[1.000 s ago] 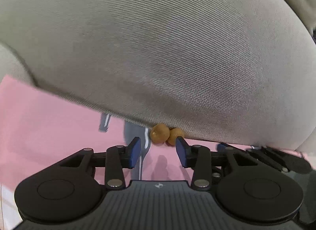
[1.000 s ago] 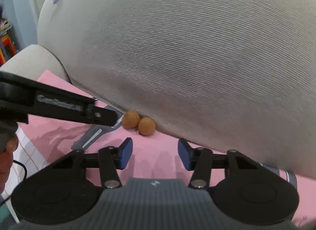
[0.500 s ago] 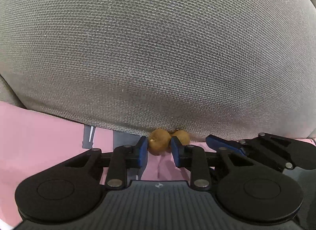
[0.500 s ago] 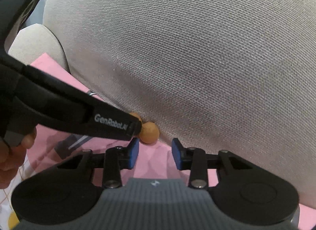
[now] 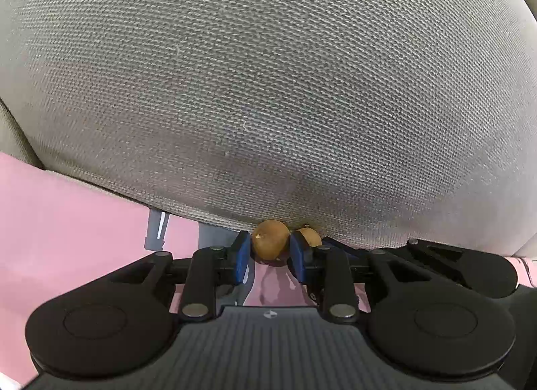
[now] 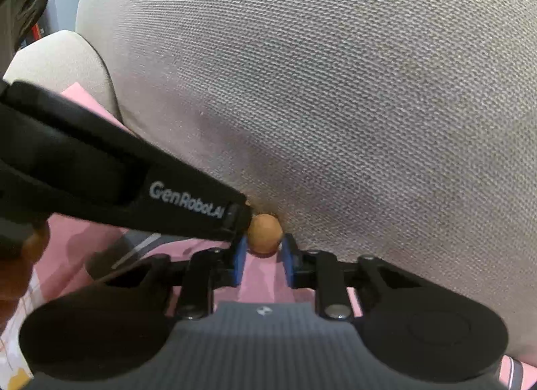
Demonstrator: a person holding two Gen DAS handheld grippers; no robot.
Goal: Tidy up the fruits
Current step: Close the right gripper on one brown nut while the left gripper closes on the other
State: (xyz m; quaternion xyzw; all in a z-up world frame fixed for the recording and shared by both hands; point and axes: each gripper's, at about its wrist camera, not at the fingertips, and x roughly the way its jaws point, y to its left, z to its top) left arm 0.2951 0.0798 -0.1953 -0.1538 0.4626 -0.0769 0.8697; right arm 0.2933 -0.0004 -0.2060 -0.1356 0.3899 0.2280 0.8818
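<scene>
Left wrist: brown fruit (image 5: 270,239) clamped between left tool (image 5: 270,257) pads.

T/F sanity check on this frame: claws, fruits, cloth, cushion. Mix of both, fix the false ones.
1. The left claw pinches a brown fruit, and the right claw pinches the other fruit. True.
2. The fruits lie on blue cloth. False: it is a pink cloth.
3. Both fruits sit against a grey cushion. True.
4. The right wrist view misses the left claw. False: it reaches in from the left.
</scene>
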